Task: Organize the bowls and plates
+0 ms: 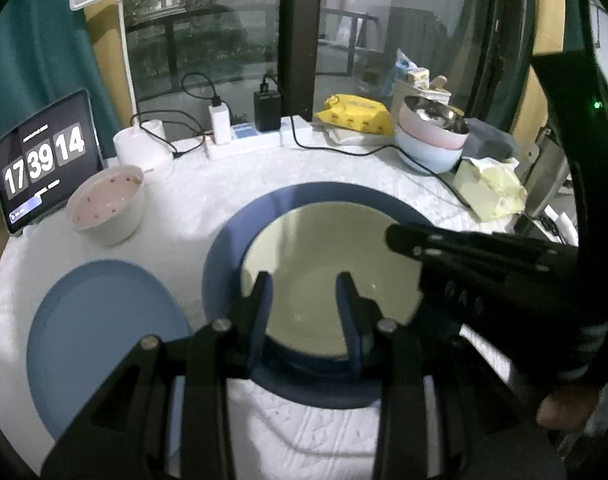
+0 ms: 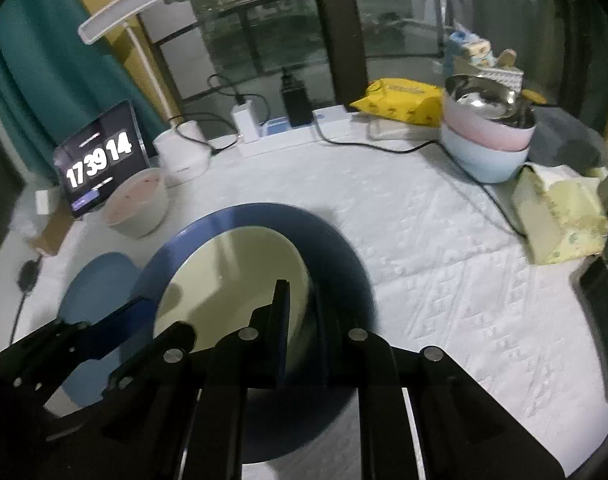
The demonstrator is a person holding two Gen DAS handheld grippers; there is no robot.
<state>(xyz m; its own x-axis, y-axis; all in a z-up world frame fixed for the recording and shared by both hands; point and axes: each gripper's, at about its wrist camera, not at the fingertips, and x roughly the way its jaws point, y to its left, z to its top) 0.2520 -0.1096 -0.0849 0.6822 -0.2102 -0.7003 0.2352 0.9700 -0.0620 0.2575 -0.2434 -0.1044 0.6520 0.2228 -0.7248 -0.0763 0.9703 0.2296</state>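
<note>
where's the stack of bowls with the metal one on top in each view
Left wrist view: the stack of bowls stands upper right of centre, at the far side of the table, just right of the yellow pack.
Right wrist view: the stack of bowls is at upper right, again right of the yellow pack.
Shared landmark: the tablet clock, at far left in both.

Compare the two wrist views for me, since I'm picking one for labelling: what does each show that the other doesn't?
Left wrist only: the whole light blue plate, and the right claw reaching over the cream plate.
Right wrist only: a black round object at the table's left edge.
Both: dark blue plate, speckled bowl, stacked bowls, clock tablet.
</note>
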